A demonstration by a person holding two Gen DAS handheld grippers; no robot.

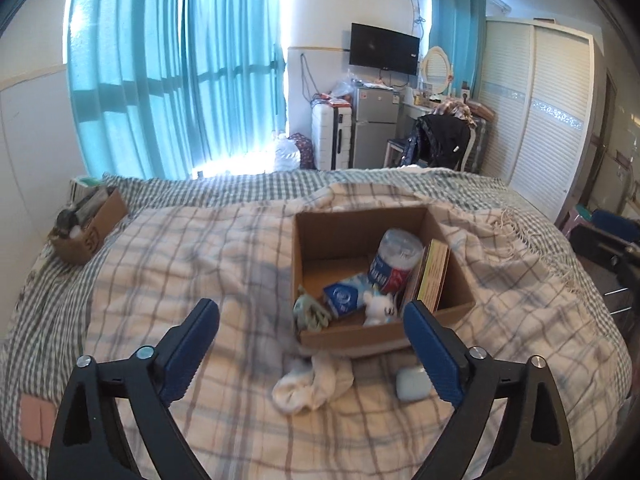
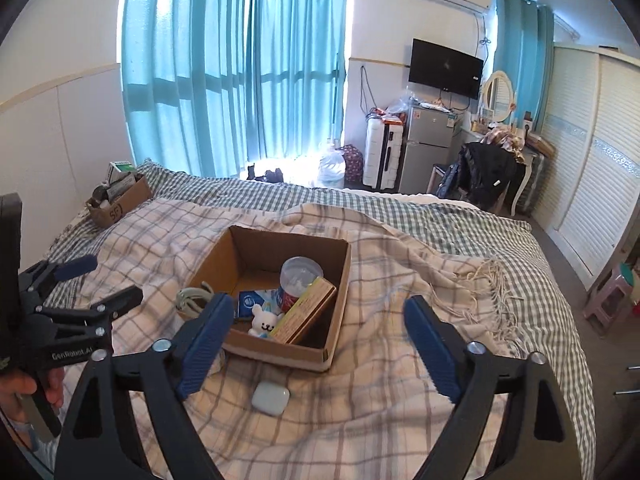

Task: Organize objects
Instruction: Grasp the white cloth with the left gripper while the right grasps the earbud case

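The left gripper point(image 1: 311, 320) hangs wide open over a crumpled white sock point(image 1: 310, 384) lying between its jaws. The right gripper point(image 2: 320, 320), equally wide, frames a pale earbud case point(image 2: 270, 397) just near of the cardboard box point(image 2: 332, 344).

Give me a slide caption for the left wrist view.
Open left tool above a white sock and earbud case, facing the part-filled cardboard box.

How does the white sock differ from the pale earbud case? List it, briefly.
The white sock is soft cloth, crumpled in an uneven heap; the earbud case is a hard, smooth, rounded block lying flat. The sock spreads wider than the case. The sock lies right at the cardboard box front wall; the case sits a little apart from it. Both are pale, lie on the plaid blanket outside the box, and are in neither claw.
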